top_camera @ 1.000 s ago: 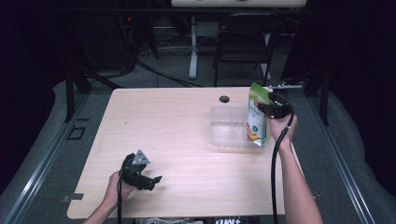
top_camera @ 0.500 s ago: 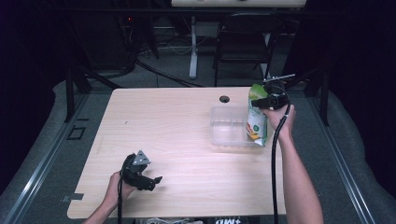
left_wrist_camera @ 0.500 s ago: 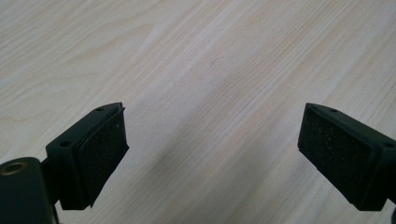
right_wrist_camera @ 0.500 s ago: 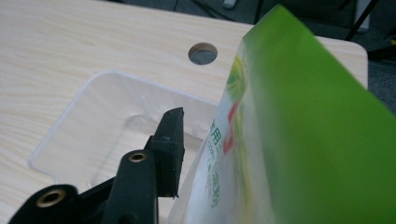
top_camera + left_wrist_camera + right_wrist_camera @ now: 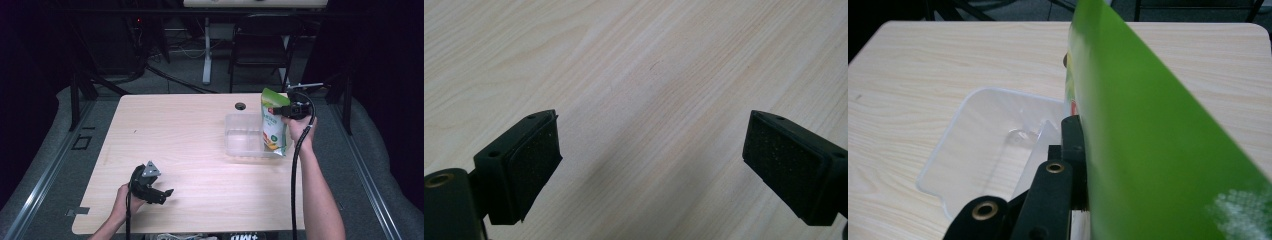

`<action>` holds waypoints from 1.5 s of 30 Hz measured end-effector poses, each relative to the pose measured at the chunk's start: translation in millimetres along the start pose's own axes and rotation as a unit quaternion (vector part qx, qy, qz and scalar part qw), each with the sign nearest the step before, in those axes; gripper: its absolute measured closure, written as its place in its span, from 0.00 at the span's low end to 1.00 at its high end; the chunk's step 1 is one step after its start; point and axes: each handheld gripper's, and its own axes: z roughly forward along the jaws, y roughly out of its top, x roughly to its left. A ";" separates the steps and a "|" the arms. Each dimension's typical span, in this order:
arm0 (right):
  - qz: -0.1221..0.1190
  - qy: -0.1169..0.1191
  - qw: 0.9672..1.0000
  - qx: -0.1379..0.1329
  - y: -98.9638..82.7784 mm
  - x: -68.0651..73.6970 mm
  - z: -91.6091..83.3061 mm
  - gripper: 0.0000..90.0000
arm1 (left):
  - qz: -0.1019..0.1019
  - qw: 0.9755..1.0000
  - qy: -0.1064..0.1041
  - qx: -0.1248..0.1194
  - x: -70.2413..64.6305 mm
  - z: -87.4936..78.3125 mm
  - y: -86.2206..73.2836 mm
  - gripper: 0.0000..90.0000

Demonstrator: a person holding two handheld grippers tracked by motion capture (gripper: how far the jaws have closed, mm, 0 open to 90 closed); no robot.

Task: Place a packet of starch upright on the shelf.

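At the left, near the front edge of the wooden table [image 5: 175,135], the left gripper [image 5: 159,192] rests low in a hand, its jaws wide apart with only bare wood between them. Toward the right sits a clear plastic tub [image 5: 245,135]. The right gripper [image 5: 282,111] has just been closing and now pinches a green pouch [image 5: 273,127] near its top, holding it upright at the tub's right end, its lower part inside the tub. The step in hand looks like placing the pouch in the tub. The next move likely calls for lowering it until it settles, then opening the jaws.
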 end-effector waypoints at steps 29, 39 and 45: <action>0.148 0.020 0.971 -0.185 -43.8 -5.8 0.2 1.00 | -0.001 1.000 0.001 -0.002 -0.5 0.7 0.4 0.09; 0.131 -0.007 0.978 -0.164 -59.3 -14.0 12.2 1.00 | 0.000 1.000 0.001 -0.003 -0.3 -0.3 0.4 0.09; 0.078 -0.052 0.989 -0.119 -51.7 -25.1 -1.1 0.95 | 0.003 1.000 0.001 -0.001 -1.1 0.6 1.1 0.09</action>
